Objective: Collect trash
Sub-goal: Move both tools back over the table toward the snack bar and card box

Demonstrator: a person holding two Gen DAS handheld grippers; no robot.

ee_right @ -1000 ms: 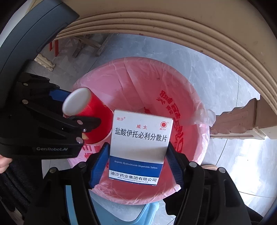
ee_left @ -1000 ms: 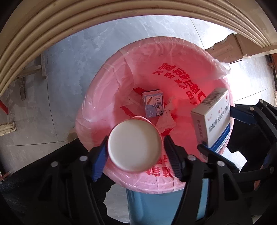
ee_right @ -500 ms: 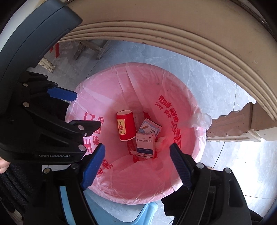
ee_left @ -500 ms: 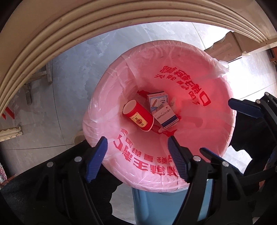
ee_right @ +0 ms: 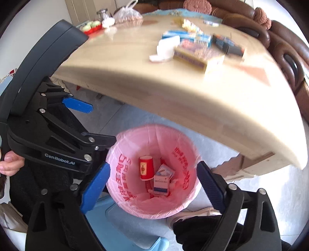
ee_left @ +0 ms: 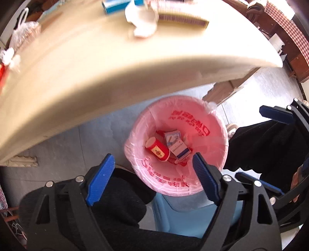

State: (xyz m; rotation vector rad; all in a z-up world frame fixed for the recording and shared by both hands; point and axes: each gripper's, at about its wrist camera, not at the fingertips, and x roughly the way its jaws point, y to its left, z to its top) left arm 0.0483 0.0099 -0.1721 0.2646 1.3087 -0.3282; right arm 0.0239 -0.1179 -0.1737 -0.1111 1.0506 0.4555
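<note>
A bin lined with a pink bag (ee_left: 216,123) (ee_right: 189,146) stands on the floor below the table edge. Inside lie a red paper cup (ee_left: 157,149) (ee_right: 145,168), a white and blue medicine box (ee_left: 179,149) (ee_right: 160,184) and a smaller box (ee_left: 171,136) (ee_right: 166,170). My left gripper (ee_left: 152,173) is open and empty above the bin. My right gripper (ee_right: 152,183) is open and empty above it too. On the table lie crumpled white tissue (ee_left: 141,18) (ee_right: 164,49) and several boxes (ee_right: 195,56).
The beige table (ee_left: 77,67) (ee_right: 193,96) overhangs the bin. A blue stool (ee_left: 183,216) (ee_right: 123,227) stands near the bin. A plastic bag (ee_right: 126,13), a jar and a brown sofa (ee_right: 270,34) are at the table's far side.
Both grippers let go of the cup and the medicine box, which now lie in the bin. Both grippers have since risen, so the tabletop has come into view.
</note>
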